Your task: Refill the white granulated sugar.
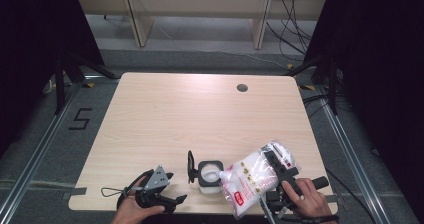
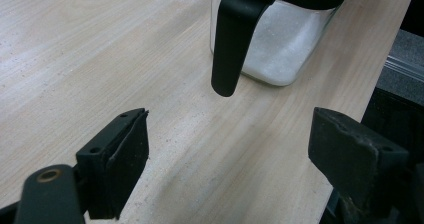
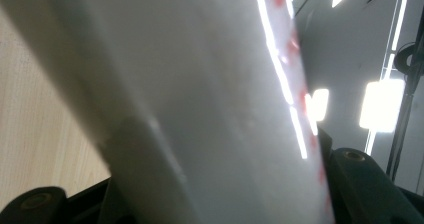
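**Soft refill bag tipped over an open jar**

The right gripper (image 1: 274, 170) has its fingers pinching a soft, clear plastic bag of white granules with red print (image 1: 254, 178). In the right gripper view the bag (image 3: 200, 104) bulges between the two fingers, tilted with its lower corner down towards the jar. No earlier picture bears on how the grip was made.

Just off the bag's low corner stands a clear square jar with a black rim and a flipped-up black lid (image 1: 209, 173), partly filled with white powder. The left gripper (image 1: 161, 188) rests on the pale wooden table (image 1: 200, 114) just beside the jar, its fingers (image 2: 120, 156) spread and empty; the jar's black handle (image 2: 232, 39) hangs ahead of them.

The bag looks fairly heavy and limp: it is likely to sag and shift as its contents run, and the film seems slippery. A hold across the full mid-body, as now, should suit it. The jar looks rigid and possibly breakable; it is probably best steadied by its walls or handle.
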Demonstrator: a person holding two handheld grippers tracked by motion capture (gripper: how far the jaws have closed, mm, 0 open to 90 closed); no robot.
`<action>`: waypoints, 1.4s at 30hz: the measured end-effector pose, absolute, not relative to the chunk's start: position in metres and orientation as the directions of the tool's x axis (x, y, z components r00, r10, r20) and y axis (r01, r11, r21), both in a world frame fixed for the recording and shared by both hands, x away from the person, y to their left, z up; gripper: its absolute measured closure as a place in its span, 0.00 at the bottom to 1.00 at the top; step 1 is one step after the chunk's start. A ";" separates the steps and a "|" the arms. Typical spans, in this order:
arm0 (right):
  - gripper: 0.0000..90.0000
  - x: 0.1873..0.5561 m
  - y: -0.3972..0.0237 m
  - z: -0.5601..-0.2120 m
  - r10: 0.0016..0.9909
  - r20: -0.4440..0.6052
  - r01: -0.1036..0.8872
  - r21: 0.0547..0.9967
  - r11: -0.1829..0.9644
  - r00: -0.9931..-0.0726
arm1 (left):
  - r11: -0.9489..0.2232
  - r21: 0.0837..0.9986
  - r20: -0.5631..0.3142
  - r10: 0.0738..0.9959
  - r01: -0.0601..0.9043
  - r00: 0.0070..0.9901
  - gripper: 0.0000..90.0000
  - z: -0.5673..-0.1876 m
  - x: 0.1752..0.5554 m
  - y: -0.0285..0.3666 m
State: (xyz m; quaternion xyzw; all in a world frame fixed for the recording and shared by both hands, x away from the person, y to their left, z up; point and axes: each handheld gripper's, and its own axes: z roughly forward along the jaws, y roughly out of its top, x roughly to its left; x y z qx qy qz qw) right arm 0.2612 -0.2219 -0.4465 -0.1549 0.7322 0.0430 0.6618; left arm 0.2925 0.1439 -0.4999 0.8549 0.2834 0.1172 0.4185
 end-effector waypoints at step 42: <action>0.61 0.261 -0.220 -0.453 -0.285 -0.958 -0.304 -0.258 0.917 -0.045 | -0.477 0.786 -0.050 0.583 0.392 0.811 0.18 -0.501 0.292 0.142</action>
